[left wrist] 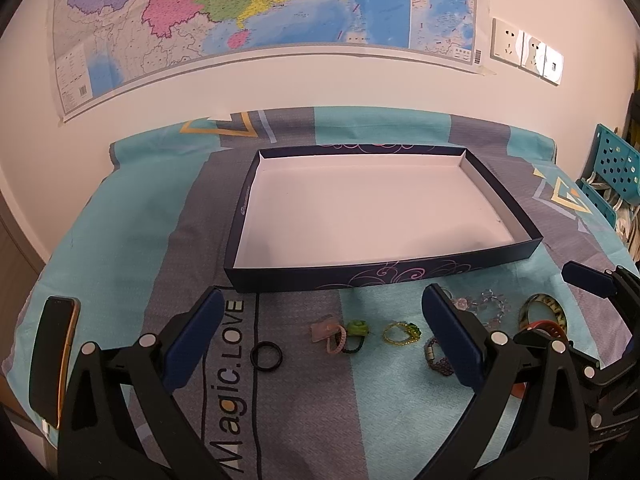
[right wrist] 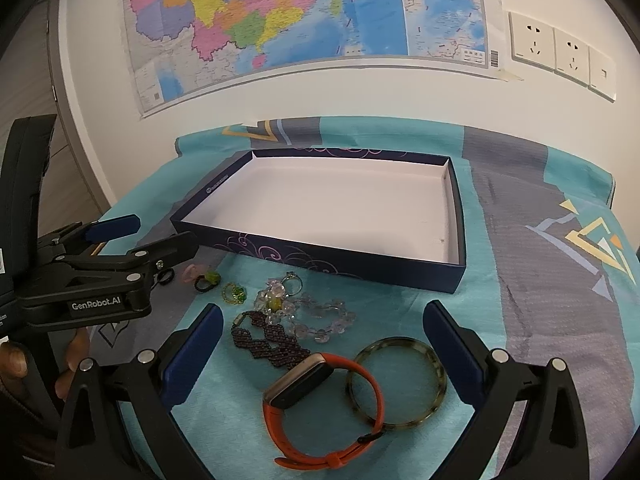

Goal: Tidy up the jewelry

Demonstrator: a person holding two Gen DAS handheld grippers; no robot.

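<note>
An empty dark blue box lid (left wrist: 248, 196) (right wrist: 456, 216) with a white inside lies on the cloth. In front of it lie jewelry pieces. In the left wrist view: a black ring (left wrist: 267, 355), pink ring (left wrist: 330, 334), green ring (left wrist: 357, 329), yellow-green beaded ring (left wrist: 401, 333). My left gripper (left wrist: 324, 334) is open above them. In the right wrist view: an orange watch (right wrist: 320, 400), a tortoiseshell bangle (right wrist: 396, 384), a dark beaded bracelet (right wrist: 268, 342), a clear crystal bracelet (right wrist: 320, 320). My right gripper (right wrist: 324, 344) is open above these.
A teal and grey patterned cloth (left wrist: 120, 240) covers the table. A phone (left wrist: 52, 360) lies at the left edge. A map (left wrist: 240, 20) and wall sockets (right wrist: 560, 52) are on the wall behind. A teal perforated rack (left wrist: 616, 168) stands at the right.
</note>
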